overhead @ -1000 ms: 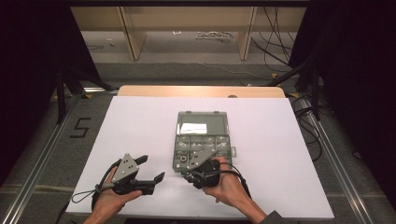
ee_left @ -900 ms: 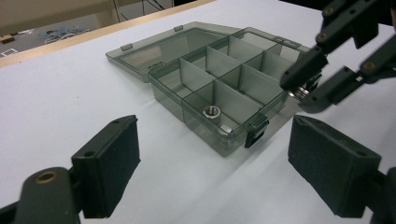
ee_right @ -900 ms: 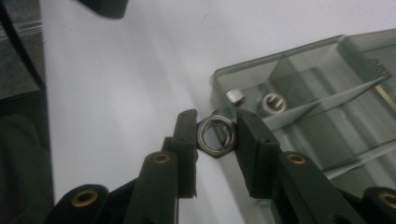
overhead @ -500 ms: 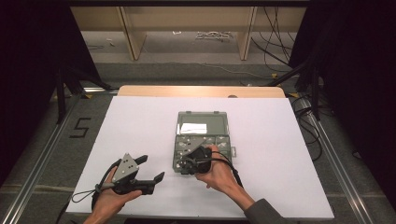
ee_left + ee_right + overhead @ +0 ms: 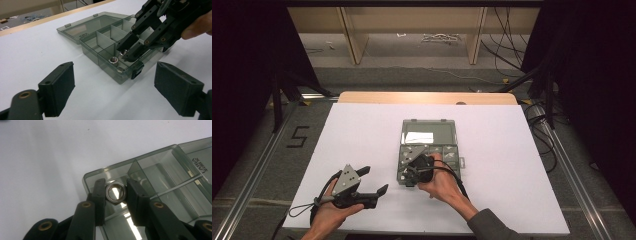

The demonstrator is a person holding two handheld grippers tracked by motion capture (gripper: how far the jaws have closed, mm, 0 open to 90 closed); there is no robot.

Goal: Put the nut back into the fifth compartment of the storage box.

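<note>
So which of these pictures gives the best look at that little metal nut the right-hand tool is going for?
The right gripper view: the nut sits large and sharp between the right gripper's fingers, over the corner of the box. The left gripper view shows it small and partly hidden behind those fingers. In the high view the hand covers it.

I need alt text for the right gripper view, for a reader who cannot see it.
Two black fingers of the right gripper flank a steel hex nut in the corner compartment of a clear grey plastic organiser box, which rests on a white table.
</note>
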